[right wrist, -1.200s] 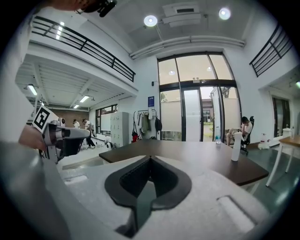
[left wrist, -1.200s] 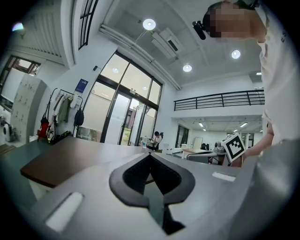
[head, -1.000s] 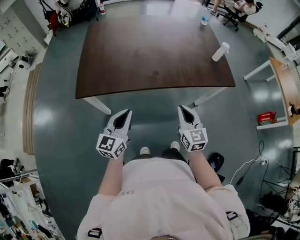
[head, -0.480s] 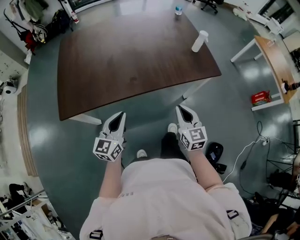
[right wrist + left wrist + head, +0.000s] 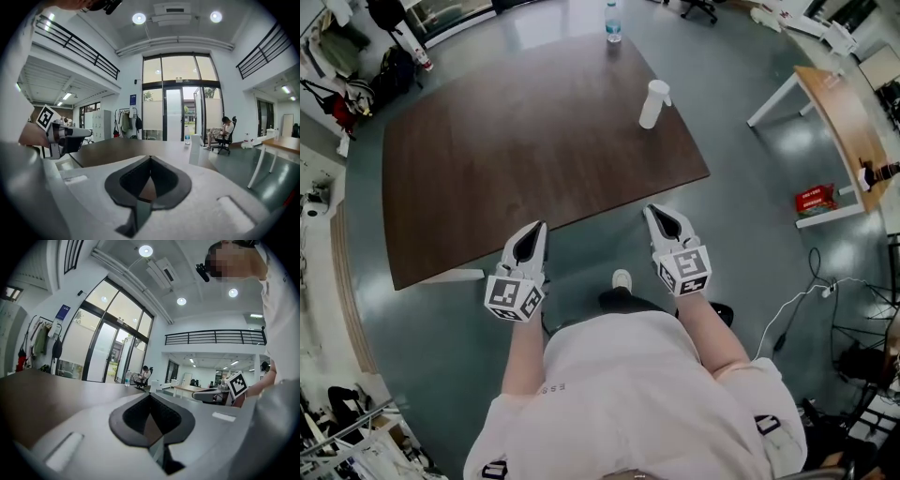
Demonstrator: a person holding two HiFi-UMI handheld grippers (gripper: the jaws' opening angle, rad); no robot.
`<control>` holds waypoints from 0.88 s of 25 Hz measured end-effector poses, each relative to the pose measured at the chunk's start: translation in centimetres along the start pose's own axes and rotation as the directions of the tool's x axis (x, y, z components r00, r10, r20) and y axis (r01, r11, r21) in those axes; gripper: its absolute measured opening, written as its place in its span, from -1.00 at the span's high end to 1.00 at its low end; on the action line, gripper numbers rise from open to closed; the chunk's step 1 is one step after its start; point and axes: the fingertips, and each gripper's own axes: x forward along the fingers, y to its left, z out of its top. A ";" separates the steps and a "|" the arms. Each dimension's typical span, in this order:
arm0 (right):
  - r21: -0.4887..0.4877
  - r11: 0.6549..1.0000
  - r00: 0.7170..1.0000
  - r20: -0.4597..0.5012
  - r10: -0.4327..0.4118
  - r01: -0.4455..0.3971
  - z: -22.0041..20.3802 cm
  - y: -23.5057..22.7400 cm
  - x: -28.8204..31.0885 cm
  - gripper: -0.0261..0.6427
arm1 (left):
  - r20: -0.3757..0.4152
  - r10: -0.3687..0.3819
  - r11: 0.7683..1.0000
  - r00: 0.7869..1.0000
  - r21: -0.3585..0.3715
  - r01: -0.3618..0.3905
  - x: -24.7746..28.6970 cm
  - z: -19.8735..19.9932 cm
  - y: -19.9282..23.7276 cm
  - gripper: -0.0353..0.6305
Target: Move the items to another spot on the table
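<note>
Counter (image 5: 487, 169) drew nearer since a second ago; near edge now lay just under the tips of left tongs (image 5: 534, 234) and right tongs (image 5: 661, 220). Both tongs closed, empty. Cup (image 5: 653, 103) by right edge, bottle (image 5: 612, 21) at far edge, both untouched. Approach likely; no grasp yet.
</note>
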 end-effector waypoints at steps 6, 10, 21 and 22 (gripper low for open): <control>-0.028 0.999 1.000 -0.022 0.018 -0.019 0.5 -10.5 1.9 0.96 | -0.007 -0.006 1.000 1.000 -0.010 0.006 10.6 0.8 -3.1 0.84; -0.004 1.000 1.000 -0.019 -0.012 0.011 0.9 -16.9 4.4 0.96 | -0.019 -0.050 0.999 0.999 -0.005 0.050 17.4 1.7 -3.9 0.85; 0.079 0.996 0.998 -0.033 -0.047 0.050 1.3 -26.4 16.4 0.93 | -0.053 -0.150 0.988 0.987 -0.031 0.149 34.4 2.0 1.4 0.84; 0.091 0.994 0.998 -0.045 -0.047 0.051 1.2 -27.1 17.7 0.81 | -0.060 -0.162 0.987 0.985 -0.031 0.160 36.0 2.1 1.9 0.84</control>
